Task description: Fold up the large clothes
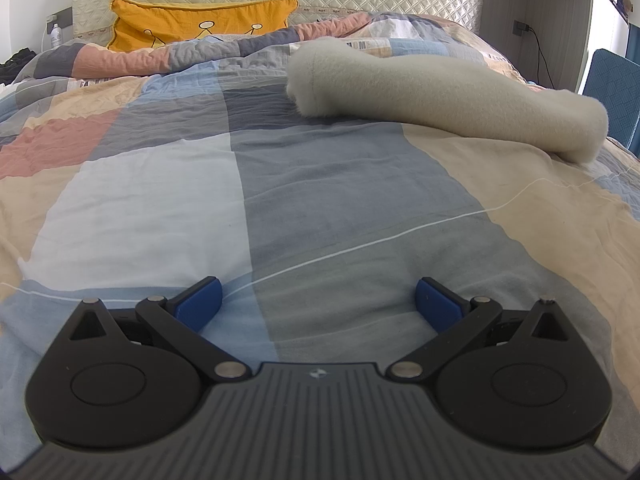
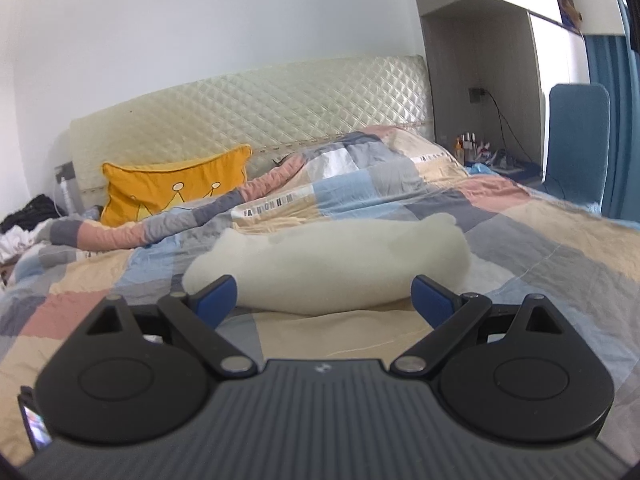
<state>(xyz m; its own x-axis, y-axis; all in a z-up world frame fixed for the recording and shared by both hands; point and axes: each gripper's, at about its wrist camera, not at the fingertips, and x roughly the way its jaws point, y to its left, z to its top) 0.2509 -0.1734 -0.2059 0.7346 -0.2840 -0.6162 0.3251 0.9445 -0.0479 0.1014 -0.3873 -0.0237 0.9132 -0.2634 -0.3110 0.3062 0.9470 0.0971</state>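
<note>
Cream fleece, the garment lies as a compact folded bundle on the bed at upper right of the left wrist view, while the left tongs gape wide and empty at bottom centre. From the right wrist, the same bundle sits mid-frame just beyond the right tongs, also wide and empty, so the folding looks done or nearly so.

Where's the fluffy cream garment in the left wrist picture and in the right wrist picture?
Left wrist: the cream garment lies upper right on the quilt, far beyond the open left gripper.
Right wrist: the cream garment lies centre, just ahead of the open right gripper.
Shared landmark: the yellow pillow at the headboard, left of the garment.
</note>
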